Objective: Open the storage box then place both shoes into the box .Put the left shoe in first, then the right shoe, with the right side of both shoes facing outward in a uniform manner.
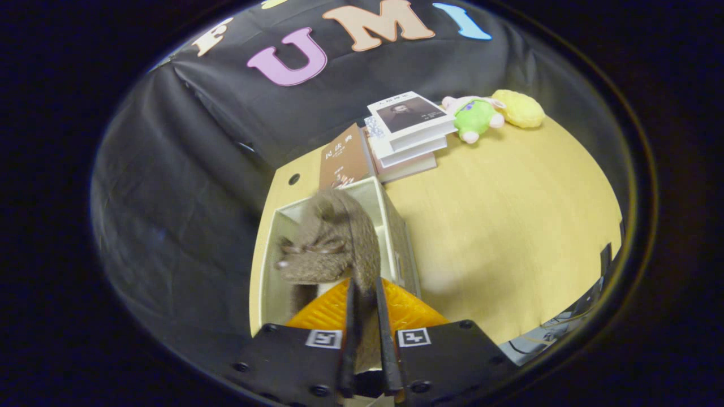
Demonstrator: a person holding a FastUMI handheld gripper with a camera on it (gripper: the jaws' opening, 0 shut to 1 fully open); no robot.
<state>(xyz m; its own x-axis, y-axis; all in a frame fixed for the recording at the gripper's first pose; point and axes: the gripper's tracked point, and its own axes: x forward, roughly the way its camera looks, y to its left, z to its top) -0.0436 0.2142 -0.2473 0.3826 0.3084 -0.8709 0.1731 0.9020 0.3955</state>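
Hand-held gripper pinches furry shoe over box.

Black cloth wall hung beyond the fingers, pale wooden tabletop ahead, evenly lit, cable hole near its far corner.

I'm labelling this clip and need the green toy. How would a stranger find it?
On the wooden table, look beyond the claw, which grips a furry brown shoe, to the book stack. Beside it lies the green plush toy, touching a yellow plush; only it is green.
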